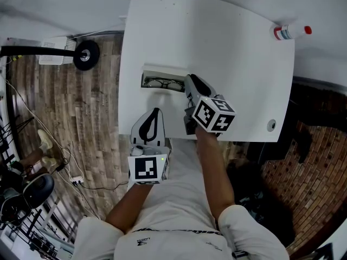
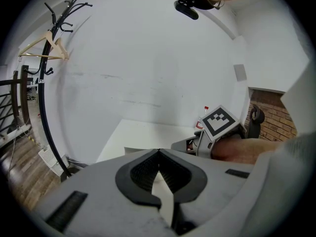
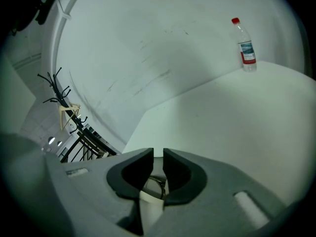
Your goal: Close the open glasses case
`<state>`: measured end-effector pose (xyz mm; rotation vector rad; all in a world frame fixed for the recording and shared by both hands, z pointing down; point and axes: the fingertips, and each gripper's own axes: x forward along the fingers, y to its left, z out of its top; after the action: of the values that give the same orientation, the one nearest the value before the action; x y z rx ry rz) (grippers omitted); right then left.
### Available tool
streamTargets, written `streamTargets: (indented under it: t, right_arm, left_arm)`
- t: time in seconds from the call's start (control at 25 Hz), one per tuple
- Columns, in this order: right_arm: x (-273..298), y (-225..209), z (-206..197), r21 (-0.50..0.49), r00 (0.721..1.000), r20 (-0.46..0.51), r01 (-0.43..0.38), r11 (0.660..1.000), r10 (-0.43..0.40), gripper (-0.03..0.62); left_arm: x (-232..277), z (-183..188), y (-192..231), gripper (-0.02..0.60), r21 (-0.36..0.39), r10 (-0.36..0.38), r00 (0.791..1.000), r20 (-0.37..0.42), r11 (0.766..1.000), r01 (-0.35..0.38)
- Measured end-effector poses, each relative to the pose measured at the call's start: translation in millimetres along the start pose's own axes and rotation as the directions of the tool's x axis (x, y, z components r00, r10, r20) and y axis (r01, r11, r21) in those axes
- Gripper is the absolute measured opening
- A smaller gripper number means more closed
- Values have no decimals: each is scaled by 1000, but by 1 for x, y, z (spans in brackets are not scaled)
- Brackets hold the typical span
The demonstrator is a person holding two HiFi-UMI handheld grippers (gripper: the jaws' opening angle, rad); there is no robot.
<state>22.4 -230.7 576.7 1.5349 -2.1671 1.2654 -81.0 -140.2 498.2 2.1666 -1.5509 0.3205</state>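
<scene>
One step short of contact: pictured the glasses case (image 1: pixel 161 71) lying open near the left side of the white table (image 1: pixel 217 47), spectacles (image 1: pixel 162 83) inside and lid raised, so judged the closing wholly undone. Caught the right gripper (image 1: pixel 191 81) just beside the case's right end, jaws a narrow slit apart and holding nothing, with the left gripper (image 1: pixel 156 112) back at the table's near edge, jaws pressed together and empty. Left a water bottle (image 1: pixel 290 32) well apart at the far right corner.
</scene>
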Motion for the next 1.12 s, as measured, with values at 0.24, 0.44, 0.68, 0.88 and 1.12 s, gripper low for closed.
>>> streamTargets:
  t: [0.24, 0.44, 0.68, 0.88, 1.12]
  right_arm:
    - [-1, -1, -1, 50, 1000, -4, -12, 999, 12, 55]
    - [-3, 0, -4, 74, 1000, -5, -20, 997, 21, 55]
    - [-4, -1, -6, 142, 999, 4, -46, 989, 46, 57]
    - [-6, -1, -9, 191, 998, 9, -59, 980, 59, 57]
    - [-8, -2, -11, 217, 998, 8, -69, 974, 69, 57]
  left_arm:
    - [1, 3, -4, -2, -12, -9, 1000, -5, 1000, 9]
    - [-1, 5, -4, -2, -2, -5, 1000, 3, 1000, 5]
    - [-2, 6, -3, -2, 15, 3, 1000, 13, 1000, -3]
    - [-6, 8, -5, -2, 20, 1, 1000, 8, 1000, -1]
    - [-7, 11, -10, -2, 42, -14, 1000, 10, 999, 13]
